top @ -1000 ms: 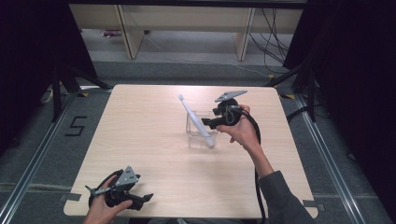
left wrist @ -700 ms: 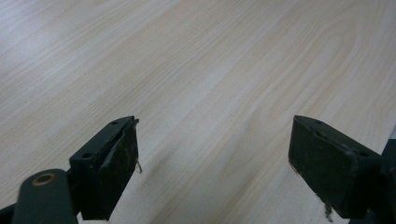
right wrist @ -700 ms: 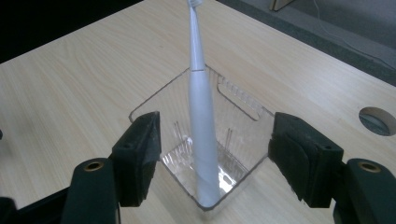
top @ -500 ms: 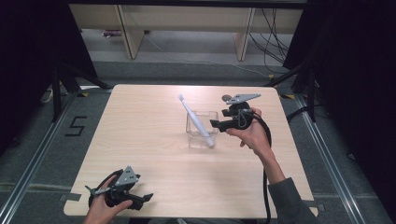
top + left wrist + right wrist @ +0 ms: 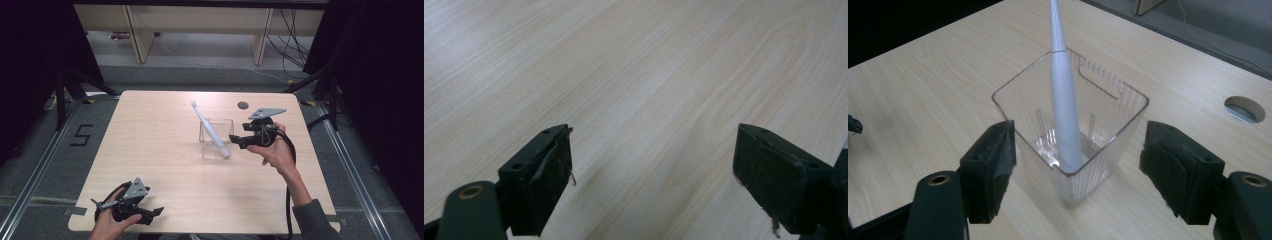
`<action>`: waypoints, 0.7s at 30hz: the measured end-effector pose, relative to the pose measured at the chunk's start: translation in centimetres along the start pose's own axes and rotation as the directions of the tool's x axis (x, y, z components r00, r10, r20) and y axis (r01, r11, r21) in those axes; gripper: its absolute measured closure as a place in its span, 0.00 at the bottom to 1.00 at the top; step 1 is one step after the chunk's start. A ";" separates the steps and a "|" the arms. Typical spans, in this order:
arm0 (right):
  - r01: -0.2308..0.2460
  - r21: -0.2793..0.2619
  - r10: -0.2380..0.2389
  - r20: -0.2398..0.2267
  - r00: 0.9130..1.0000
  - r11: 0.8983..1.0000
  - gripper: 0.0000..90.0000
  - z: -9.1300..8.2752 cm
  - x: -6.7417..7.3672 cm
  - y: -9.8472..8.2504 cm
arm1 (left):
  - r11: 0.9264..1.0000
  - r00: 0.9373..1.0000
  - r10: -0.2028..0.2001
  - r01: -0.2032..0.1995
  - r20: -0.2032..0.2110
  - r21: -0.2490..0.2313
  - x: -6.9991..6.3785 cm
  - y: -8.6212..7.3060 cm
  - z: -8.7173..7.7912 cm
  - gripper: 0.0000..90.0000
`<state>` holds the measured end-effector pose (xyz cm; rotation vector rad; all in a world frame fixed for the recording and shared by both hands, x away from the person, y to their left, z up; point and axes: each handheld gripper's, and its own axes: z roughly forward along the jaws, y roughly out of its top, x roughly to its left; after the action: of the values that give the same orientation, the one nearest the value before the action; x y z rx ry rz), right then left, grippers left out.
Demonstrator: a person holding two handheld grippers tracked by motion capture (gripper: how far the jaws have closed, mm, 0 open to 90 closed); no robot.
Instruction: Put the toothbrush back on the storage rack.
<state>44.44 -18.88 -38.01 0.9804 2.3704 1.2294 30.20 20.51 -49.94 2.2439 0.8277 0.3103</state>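
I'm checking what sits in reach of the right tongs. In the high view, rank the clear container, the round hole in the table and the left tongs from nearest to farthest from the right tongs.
1. Clear container: just beside the right tongs, holding a white toothbrush.
2. Round hole: behind them, toward the table's far edge.
3. Left tongs: at the near left corner.

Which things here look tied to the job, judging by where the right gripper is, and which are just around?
Tied to the job, probably:
- clear plastic cup
- white toothbrush leaning inside it
- right gripper, open, jaws either side of the cup

Just around:
- left gripper, open over bare table
- cable hole
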 end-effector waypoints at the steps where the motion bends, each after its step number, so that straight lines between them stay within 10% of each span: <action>1: -0.021 0.003 0.021 0.000 1.000 1.000 0.33 -0.1 0.1 -0.2 | 1.000 1.000 -0.001 0.001 -0.001 -0.002 0.0 0.0 0.0 0.17; 21: -0.040 0.000 0.040 0.040 0.998 0.999 0.27 -0.7 0.0 -2.9 | 1.000 1.000 0.008 -0.008 -0.012 0.007 0.1 0.0 -0.1 0.17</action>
<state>42.81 -20.47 -39.96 1.0479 2.3317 1.2123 30.21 20.63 -49.91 2.2541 0.8272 0.3250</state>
